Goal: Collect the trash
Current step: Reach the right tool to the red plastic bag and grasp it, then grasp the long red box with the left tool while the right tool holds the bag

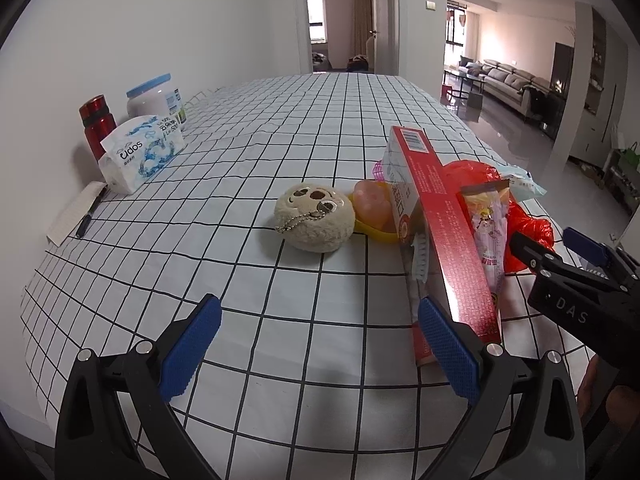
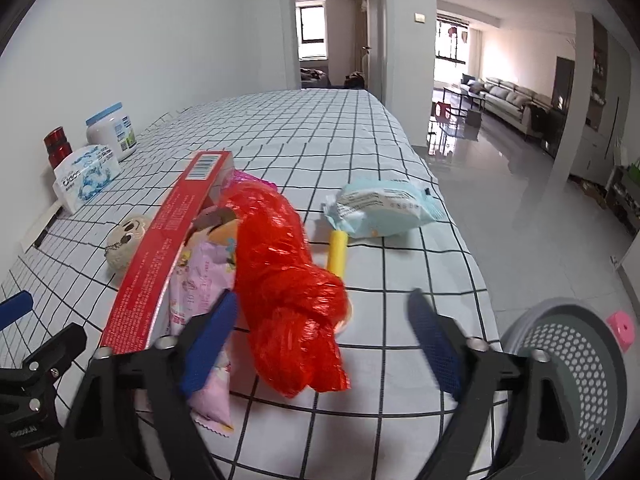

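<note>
A long red carton (image 1: 444,224) lies on the checked tablecloth, also in the right wrist view (image 2: 160,252). Beside it lie a pink snack wrapper (image 2: 204,292), a crumpled red plastic bag (image 2: 288,292) and a pale blue wipes packet (image 2: 380,208). My left gripper (image 1: 320,344) is open, its right finger beside the carton's near end. My right gripper (image 2: 324,340) is open, with the red bag between its fingers and the left finger over the pink wrapper. The right gripper also shows in the left wrist view (image 1: 560,248).
A plush toy with a chain (image 1: 316,216), a pink and yellow toy (image 1: 372,208) and a yellow stick (image 2: 337,252) lie nearby. A tissue pack (image 1: 140,152), white jar (image 1: 154,98), red bottle (image 1: 98,124) and pen (image 1: 90,214) stand by the wall. A grey perforated bin (image 2: 576,380) stands off the table's right edge.
</note>
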Available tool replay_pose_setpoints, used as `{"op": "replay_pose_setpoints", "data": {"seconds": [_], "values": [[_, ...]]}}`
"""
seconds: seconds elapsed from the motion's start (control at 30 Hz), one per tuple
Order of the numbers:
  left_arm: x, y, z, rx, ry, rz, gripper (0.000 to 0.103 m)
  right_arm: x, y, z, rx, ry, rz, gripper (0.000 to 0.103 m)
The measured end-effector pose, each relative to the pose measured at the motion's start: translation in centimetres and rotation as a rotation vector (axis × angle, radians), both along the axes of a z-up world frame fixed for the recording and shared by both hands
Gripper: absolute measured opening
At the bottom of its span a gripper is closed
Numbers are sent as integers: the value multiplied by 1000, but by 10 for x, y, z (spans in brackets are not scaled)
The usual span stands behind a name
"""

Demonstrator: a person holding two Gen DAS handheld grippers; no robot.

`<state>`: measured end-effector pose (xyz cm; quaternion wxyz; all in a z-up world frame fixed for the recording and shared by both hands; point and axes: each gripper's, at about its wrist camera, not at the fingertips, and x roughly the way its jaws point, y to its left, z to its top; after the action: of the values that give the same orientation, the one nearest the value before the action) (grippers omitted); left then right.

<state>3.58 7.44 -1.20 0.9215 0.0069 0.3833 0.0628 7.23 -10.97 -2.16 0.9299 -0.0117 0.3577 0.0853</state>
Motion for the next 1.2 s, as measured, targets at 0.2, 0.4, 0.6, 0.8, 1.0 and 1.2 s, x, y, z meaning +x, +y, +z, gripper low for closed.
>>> {"op": "replay_pose_setpoints", "data": {"seconds": [0.2, 0.4, 0.6, 0.8, 1.0, 1.2], "values": [[-1, -7, 0, 0, 4, -15, 97, 0, 5, -1, 2, 20, 42, 43], [-2, -12, -2, -15, 10, -20, 97, -14, -3, 5, 43, -25, 59, 41], [-3, -22, 0, -29, 6, -46, 97, -24, -21, 12, 88, -65, 18, 41], [-6, -31, 9, -25, -24, -56, 97, -33, -38, 23, 117, -105, -20, 41], [0, -39, 11, -25, -32, -72, 97, -45, -60, 28, 142, -125, -66, 41], [16, -49, 7, -63, -14, -78, 97, -61, -76, 23, 160, -109, -95, 41]]}}
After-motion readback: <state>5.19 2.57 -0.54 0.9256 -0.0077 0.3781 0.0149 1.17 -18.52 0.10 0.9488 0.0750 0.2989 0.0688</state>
